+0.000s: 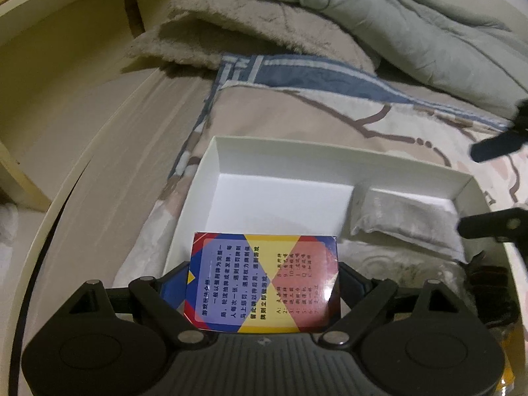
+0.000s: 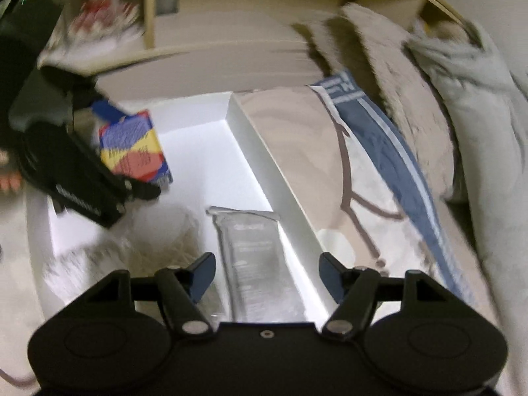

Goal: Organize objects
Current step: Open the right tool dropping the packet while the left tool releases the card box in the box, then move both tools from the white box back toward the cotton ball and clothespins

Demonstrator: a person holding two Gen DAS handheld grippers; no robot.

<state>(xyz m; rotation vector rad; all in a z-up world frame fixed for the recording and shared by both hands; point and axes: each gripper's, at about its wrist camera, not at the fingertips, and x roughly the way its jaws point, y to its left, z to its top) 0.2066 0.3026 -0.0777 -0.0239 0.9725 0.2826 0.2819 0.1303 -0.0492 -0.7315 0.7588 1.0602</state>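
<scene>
The left gripper (image 1: pixel 264 283) is gripping the colourful red-yellow-blue card box (image 1: pixel 260 280) over the shallow white cardboard tray (image 1: pixel 330 151), probably lowering it in next, while the right gripper (image 2: pixel 265 274) is hanging open, empty.

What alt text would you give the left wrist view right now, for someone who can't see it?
The left gripper is shut on a colourful card box printed with Chinese text, held above the near edge of an open white tray on a bed. A grey pouch lies in the tray's right side, with the right gripper's fingers beside it; rumpled blankets lie behind.
</scene>
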